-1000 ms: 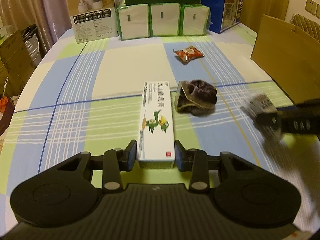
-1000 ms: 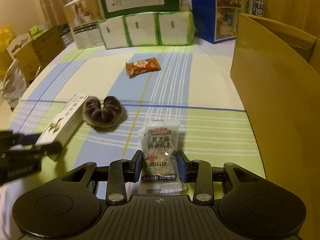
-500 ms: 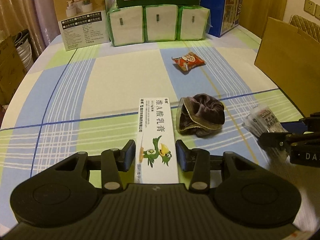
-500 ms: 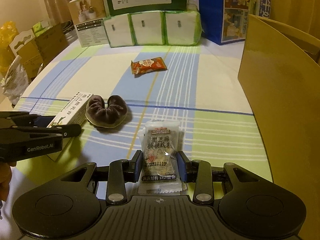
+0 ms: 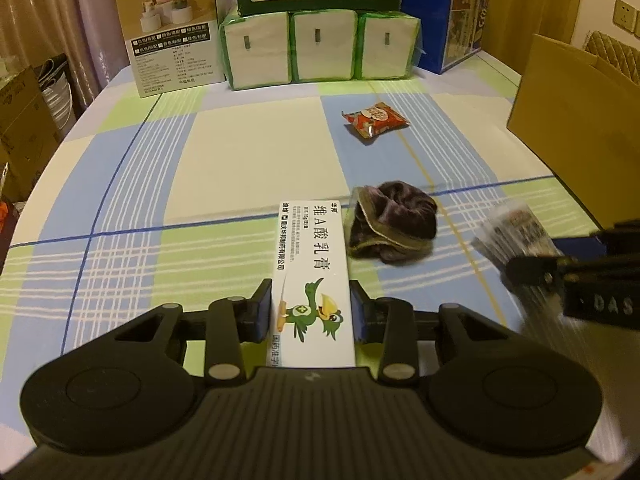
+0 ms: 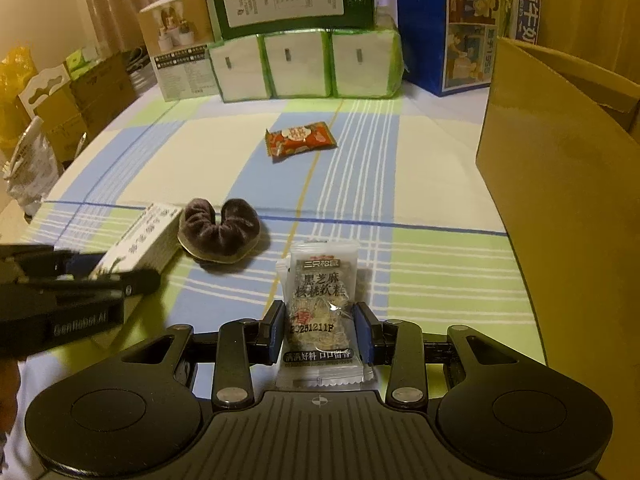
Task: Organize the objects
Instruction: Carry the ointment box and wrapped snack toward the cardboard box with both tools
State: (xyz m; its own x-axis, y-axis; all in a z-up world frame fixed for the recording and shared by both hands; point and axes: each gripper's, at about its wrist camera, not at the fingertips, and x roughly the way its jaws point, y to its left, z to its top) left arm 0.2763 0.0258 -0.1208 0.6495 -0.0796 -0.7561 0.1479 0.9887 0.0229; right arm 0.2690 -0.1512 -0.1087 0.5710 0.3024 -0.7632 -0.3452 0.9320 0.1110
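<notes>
A white medicine box [image 5: 310,264] with a green bird print sits lengthwise between the fingers of my left gripper [image 5: 312,312], which is shut on its near half. Just right of the box lies a dark brown velvet scrunchie [image 5: 394,228]. A red snack packet [image 5: 376,120] lies farther back on the checked tablecloth. My right gripper [image 6: 320,332] is shut on a clear sesame snack packet [image 6: 322,292]. In the right wrist view the scrunchie [image 6: 220,232] and the white box [image 6: 140,244] are ahead to the left, with the left gripper [image 6: 100,280] around the box.
An open cardboard box [image 6: 560,200] stands close on the right. Wrapped tissue packs [image 5: 320,50], a green carton, a product box [image 5: 176,36] and a blue box line the far edge. More cartons [image 6: 72,104] stand off the table's left side.
My left gripper has slid forward along the white box, which now reaches deeper between its fingers. The right gripper has kept hold of the clear packet and shifted slightly.
</notes>
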